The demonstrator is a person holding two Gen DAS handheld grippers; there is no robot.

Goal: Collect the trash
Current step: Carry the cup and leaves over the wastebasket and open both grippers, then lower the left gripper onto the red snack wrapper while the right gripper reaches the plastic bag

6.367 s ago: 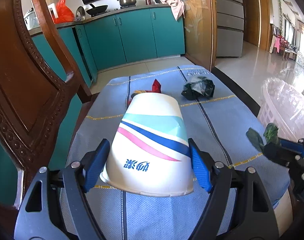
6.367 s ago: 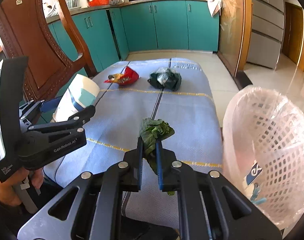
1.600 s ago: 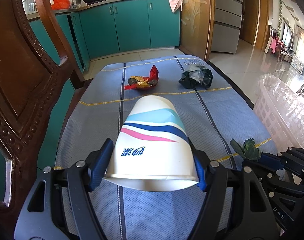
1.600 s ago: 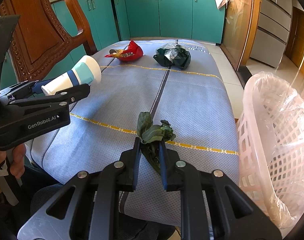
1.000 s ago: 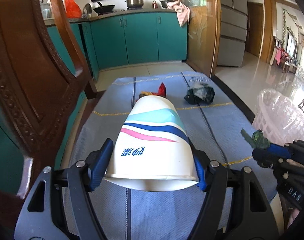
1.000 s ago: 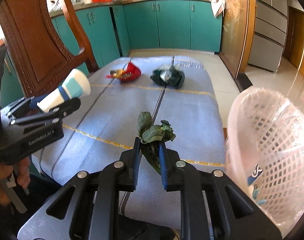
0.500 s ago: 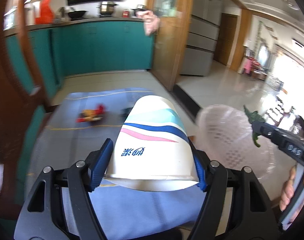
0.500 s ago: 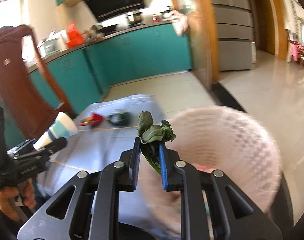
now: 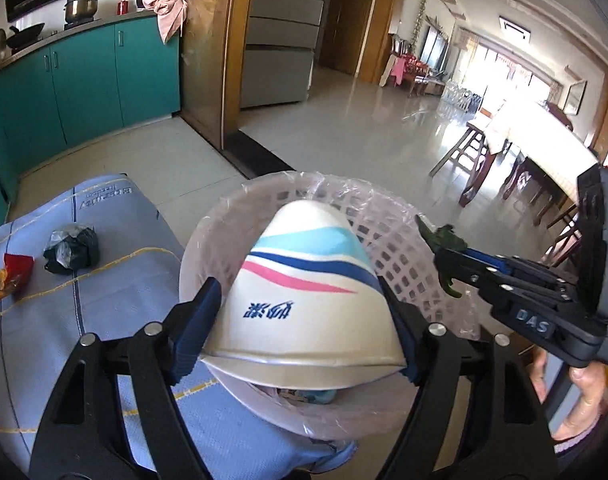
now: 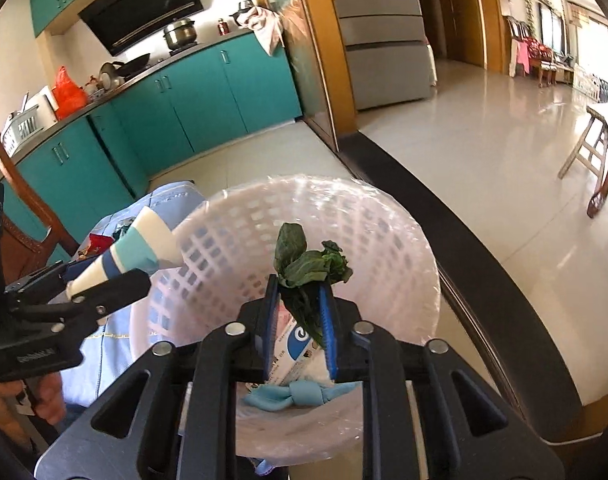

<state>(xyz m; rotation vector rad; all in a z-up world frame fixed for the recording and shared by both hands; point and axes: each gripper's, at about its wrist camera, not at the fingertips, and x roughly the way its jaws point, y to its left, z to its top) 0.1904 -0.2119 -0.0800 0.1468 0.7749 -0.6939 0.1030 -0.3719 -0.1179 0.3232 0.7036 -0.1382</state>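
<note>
White cup (image 9: pixel 304 280) with light-blue, navy, pink stripes; dark green leaf (image 10: pixel 309 270); pink basket (image 10: pixel 383 240).

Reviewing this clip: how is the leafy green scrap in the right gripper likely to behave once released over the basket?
The leafy scrap looks wilted and crumpled, so probably limp and very light. Pinched between the right gripper pads, it may cling briefly when they open. It sits over the lined basket, so it should drop in softly, without bouncing.
</note>
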